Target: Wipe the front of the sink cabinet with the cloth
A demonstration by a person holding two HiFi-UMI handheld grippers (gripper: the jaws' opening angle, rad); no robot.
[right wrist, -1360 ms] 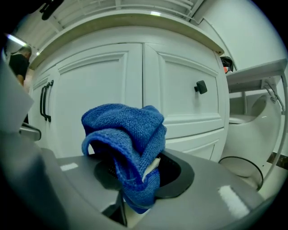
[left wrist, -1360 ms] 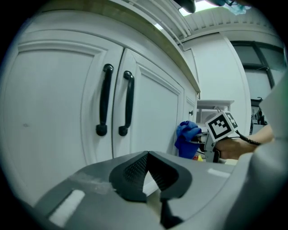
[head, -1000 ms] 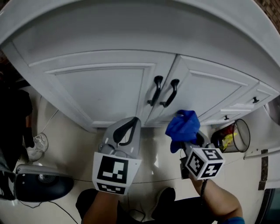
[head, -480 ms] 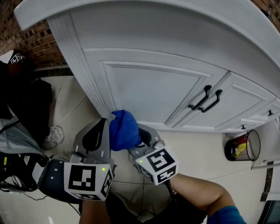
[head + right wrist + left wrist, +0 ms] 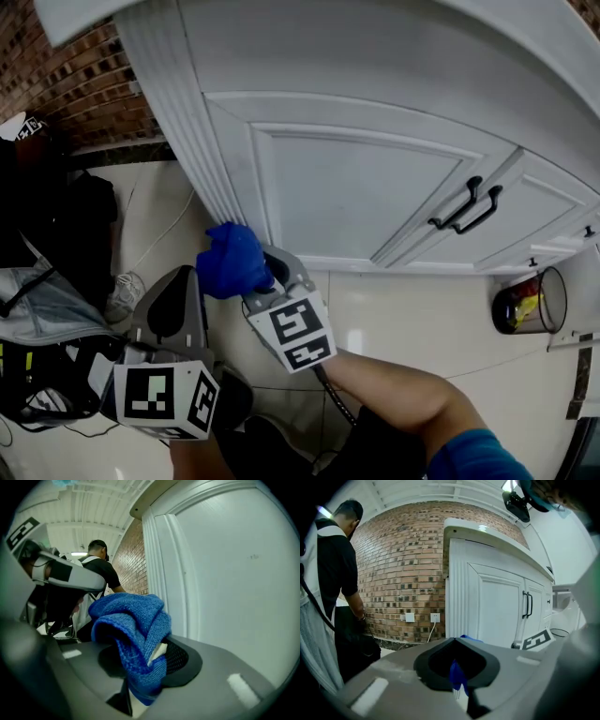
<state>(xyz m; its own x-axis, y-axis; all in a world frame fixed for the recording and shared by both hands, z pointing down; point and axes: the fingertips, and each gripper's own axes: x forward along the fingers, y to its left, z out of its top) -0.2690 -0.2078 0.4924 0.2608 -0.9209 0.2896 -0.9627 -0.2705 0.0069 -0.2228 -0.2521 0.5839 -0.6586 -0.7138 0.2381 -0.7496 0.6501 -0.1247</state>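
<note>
The left tongs [image 5: 178, 283] are sitting with jaws pressed together, gripping nothing. Just to their right, the right tongs [image 5: 265, 278] are clamping the bunched blue cloth [image 5: 230, 261]. It is lying close against the sink cabinet [image 5: 375, 187] at its fluted corner, just ahead of them.
</note>
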